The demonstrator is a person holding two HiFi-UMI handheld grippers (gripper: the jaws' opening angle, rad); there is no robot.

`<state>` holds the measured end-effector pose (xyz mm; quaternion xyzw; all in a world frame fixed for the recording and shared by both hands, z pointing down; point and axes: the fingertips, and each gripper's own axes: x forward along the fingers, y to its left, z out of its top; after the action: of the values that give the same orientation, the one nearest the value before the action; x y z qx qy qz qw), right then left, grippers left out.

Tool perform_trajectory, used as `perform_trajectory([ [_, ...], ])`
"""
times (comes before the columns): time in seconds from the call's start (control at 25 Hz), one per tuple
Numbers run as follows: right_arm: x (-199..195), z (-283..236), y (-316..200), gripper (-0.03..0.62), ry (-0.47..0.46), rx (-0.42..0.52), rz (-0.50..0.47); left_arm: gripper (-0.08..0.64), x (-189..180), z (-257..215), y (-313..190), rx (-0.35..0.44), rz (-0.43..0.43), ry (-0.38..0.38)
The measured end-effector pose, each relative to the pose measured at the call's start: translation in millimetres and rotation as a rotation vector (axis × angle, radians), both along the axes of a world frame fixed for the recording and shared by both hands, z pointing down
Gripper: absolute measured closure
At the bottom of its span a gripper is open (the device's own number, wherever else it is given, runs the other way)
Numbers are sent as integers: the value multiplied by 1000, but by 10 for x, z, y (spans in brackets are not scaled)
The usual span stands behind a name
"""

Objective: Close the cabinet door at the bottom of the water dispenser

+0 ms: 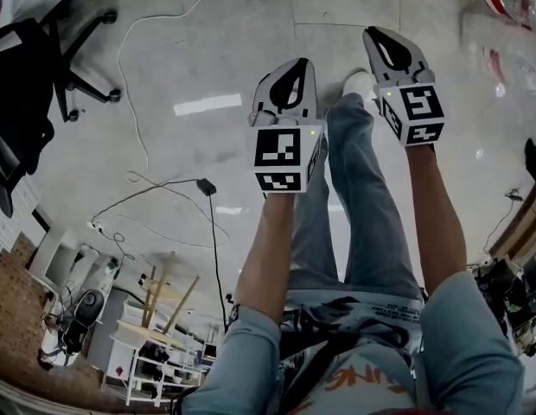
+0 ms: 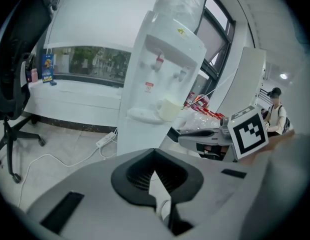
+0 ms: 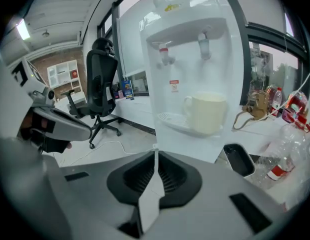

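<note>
The white water dispenser [image 2: 162, 69] stands upright ahead of both grippers, with a cream cup [image 2: 169, 109] on its drip tray. It fills the right gripper view too, as the dispenser [image 3: 195, 64] with the cup [image 3: 207, 113]. Its bottom cabinet door is hidden behind the gripper bodies in both views. My left gripper [image 2: 155, 171] is shut with nothing in it and is apart from the dispenser. My right gripper [image 3: 155, 159] is shut and empty as well. In the head view the left gripper [image 1: 296, 66] and right gripper [image 1: 379, 35] are held side by side over the floor.
A black office chair [image 1: 43, 76] stands at the left, also seen as the chair [image 3: 102, 89]. A white cable [image 1: 134, 102] and a power strip [image 2: 106, 140] lie on the floor. Plastic bottles [image 3: 287, 154] and a black tray [image 3: 240, 159] sit right of the dispenser. My legs [image 1: 354, 206] are below.
</note>
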<state>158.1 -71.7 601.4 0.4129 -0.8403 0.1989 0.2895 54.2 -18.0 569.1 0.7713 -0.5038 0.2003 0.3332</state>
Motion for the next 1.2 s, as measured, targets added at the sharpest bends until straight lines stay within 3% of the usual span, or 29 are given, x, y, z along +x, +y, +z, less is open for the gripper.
perform_trajectory([
  [0.16,-147,-402,98,549,-15,37,34,552,-100,-429,-68,81,68,-53],
  [0.44,-243,-1253,227,549,-66,78,113,552,-108,-1233,-156,168,71,-5],
  [0.76,-321,-2635,72,551,-128,215,129,552,-167,-2513,-346,295,34,30],
  [1.0,-403,-3510,7,560,-169,304,131,552,-379,-3410,-429,361,-104,126],
  [1.2,-462,-4146,-81,563,-223,393,154,552,-469,-3963,-525,449,-116,120],
])
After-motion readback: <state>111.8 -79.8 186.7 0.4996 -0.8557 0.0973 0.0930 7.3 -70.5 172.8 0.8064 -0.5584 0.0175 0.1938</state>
